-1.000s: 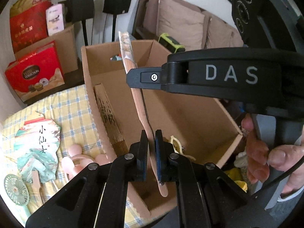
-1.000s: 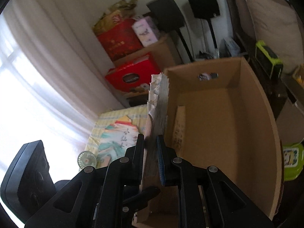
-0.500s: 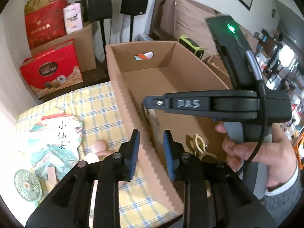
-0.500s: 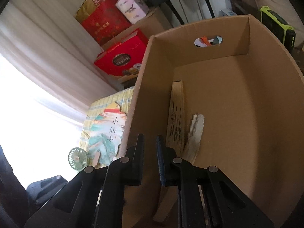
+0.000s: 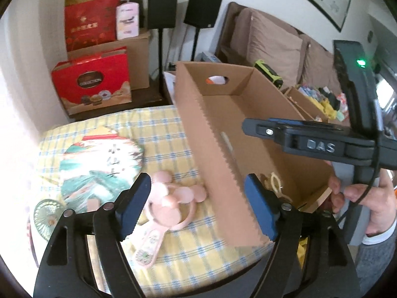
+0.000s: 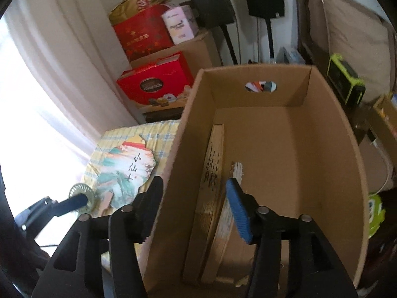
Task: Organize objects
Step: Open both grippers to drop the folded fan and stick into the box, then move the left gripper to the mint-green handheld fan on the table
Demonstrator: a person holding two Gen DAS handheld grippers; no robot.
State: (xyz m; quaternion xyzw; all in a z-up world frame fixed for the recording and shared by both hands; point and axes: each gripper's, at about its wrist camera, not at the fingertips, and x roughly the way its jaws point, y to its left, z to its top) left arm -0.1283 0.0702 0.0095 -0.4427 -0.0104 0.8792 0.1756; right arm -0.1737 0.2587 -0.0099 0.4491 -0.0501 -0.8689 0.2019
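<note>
The open cardboard box [image 5: 218,134] stands on the checked cloth. Two folded fans lie along its left wall: a bamboo one [image 6: 213,171] and a white-edged one [image 6: 229,213]. My right gripper [image 6: 193,208] hangs over the box's near left corner. Its jaws are opening, with only the box wall between them. My left gripper [image 5: 197,206] is also opening and grips nothing. It hovers over a pink hand fan [image 5: 171,198] and the outside of the box wall. A painted paper fan [image 5: 99,164] and a small green fan [image 5: 47,216] lie left of it.
Red gift boxes [image 5: 91,82], a carton and two black speakers [image 5: 162,7] stand behind the table. A sofa with cushions [image 5: 273,42] is at the back right. A hand [image 5: 372,198] holds the right gripper's body [image 5: 310,144] beside the box.
The folded fan that both grippers were shut on now lies in the box. Both jaws have opened. The left gripper has swung left, from above the box to over the cloth.
</note>
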